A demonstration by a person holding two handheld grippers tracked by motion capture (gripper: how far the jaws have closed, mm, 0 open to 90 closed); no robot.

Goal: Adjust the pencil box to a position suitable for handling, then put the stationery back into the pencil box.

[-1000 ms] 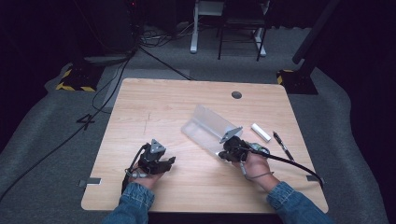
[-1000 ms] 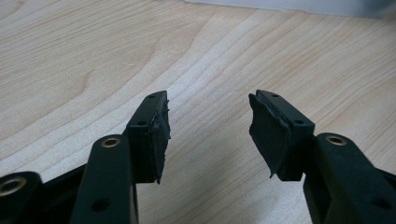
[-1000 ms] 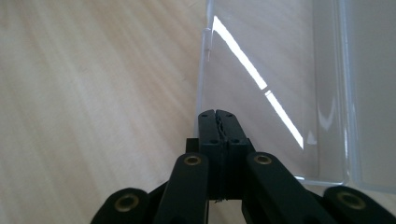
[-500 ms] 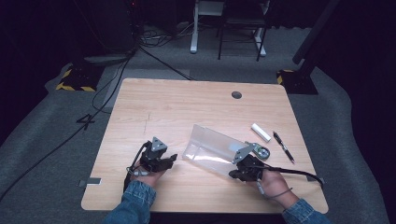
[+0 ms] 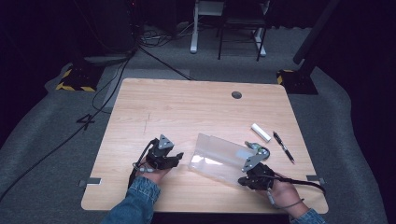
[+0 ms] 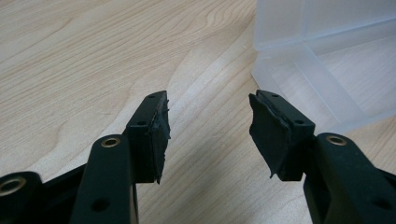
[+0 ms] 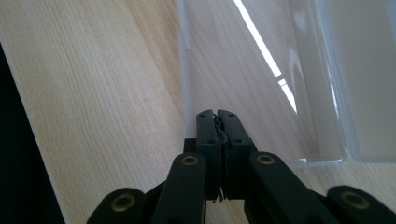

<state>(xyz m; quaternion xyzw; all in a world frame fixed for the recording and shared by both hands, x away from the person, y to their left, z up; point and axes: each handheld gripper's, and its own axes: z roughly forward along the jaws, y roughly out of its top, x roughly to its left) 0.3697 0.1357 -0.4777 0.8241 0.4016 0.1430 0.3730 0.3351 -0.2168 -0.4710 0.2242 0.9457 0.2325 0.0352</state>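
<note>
A clear, flat rectangular plastic case [image 5: 219,158] lies open on the light wooden table [image 5: 187,112], low and right of centre in the high view, its long edges slanting from upper left to lower right; the right gripper [image 5: 243,181] sits at the case's lower right corner, near the table's front edge, and in the right gripper view its jaws are pressed together, pads meeting at the rim of the case [image 7: 261,84], though whether a thin wall is pinched between them I cannot tell; the left gripper [image 5: 177,157] rests just left of the case's near corner, jaws parted with bare wood between them in the left gripper view, the case's corner [image 6: 322,60] lying apart at the upper right; a white cylinder [image 5: 260,132] and a black pen [image 5: 283,146] lie right of the case, toward the table's right edge; the upper half of the table gives free room.
</note>
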